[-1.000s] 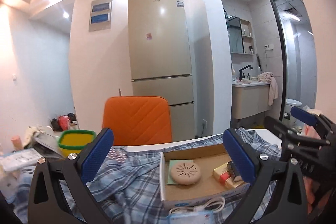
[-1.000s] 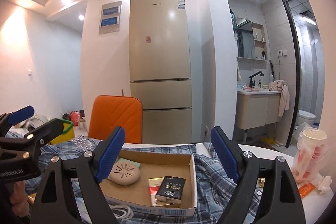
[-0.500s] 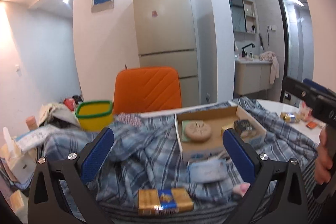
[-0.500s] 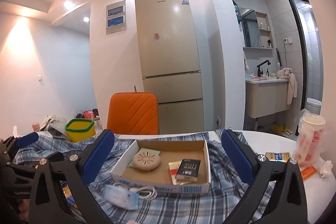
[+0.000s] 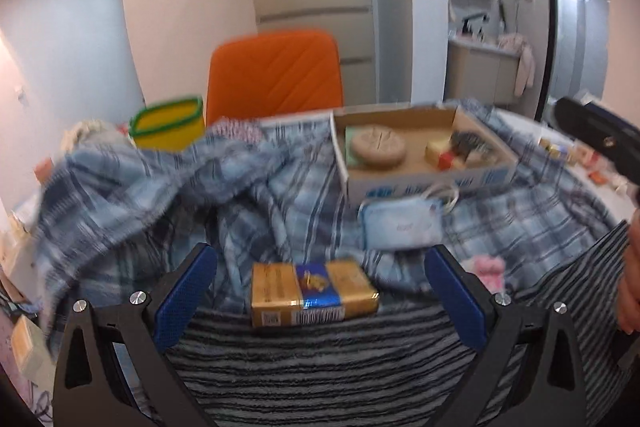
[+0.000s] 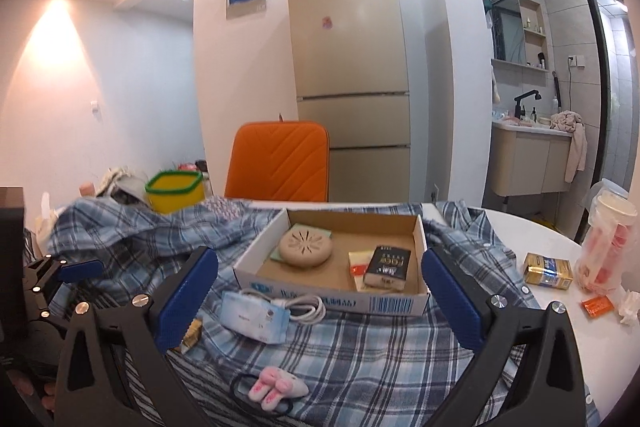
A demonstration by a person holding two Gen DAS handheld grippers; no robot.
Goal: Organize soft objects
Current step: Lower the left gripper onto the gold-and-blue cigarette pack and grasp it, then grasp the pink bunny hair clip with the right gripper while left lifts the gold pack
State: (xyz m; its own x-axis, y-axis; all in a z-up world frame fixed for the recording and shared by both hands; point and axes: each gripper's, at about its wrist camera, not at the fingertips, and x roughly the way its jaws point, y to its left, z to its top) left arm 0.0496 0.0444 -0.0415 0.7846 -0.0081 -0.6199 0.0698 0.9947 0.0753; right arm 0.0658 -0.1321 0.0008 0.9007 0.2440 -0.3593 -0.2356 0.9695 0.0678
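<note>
A crumpled blue plaid shirt [image 5: 152,187] [image 6: 360,359] covers the table. A grey striped knit cloth [image 5: 328,359] lies at the near edge under my left gripper [image 5: 320,295], which is open above a gold and blue packet [image 5: 312,293]. My right gripper [image 6: 320,291] is open over the shirt, in front of a cardboard box [image 6: 336,301] [image 5: 424,183]. A small pink plush hair tie [image 6: 276,389] [image 5: 486,269] and a pale blue wipes pack [image 6: 254,315] [image 5: 400,223] rest on the shirt. The right gripper's finger [image 5: 600,143] shows at the right of the left wrist view.
An orange chair [image 6: 280,163] stands behind the table, a yellow tub with a green rim [image 6: 174,191] at the back left. On the bare white tabletop [image 6: 592,355] at right lie a gold packet [image 6: 548,269], a cup in a bag [image 6: 608,239] and small wrappers.
Both cameras have tilted downward, so the table now fills the views. The left gripper dropped toward the striped cloth and the gold packet. The right gripper's jaws spread wider.
</note>
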